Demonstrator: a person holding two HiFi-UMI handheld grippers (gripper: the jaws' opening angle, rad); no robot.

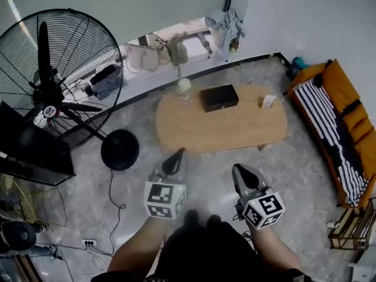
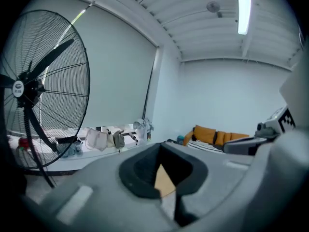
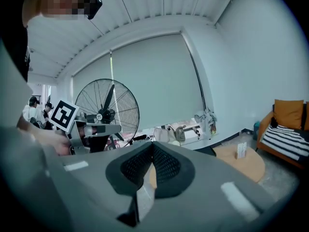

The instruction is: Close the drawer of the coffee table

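Note:
The oval wooden coffee table (image 1: 220, 128) stands on the grey floor well below and ahead of me; from this height no drawer front shows. A black box (image 1: 219, 97), a white round object (image 1: 184, 86) and a small white card (image 1: 268, 101) sit on its top. My left gripper (image 1: 178, 154) and right gripper (image 1: 239, 169) hang side by side in the air short of the table, both shut with nothing between the jaws. In the left gripper view the left gripper (image 2: 161, 151) points over the table; the right gripper (image 3: 153, 151) has the table (image 3: 246, 163) off to its right.
A large black pedestal fan (image 1: 53, 81) with a round base (image 1: 120, 149) stands left of the table. An orange sofa (image 1: 346, 122) with a striped throw lines the right wall. Bags hang along the window sill (image 1: 158, 49). Cables and a power strip (image 1: 89, 243) lie on the floor at the left.

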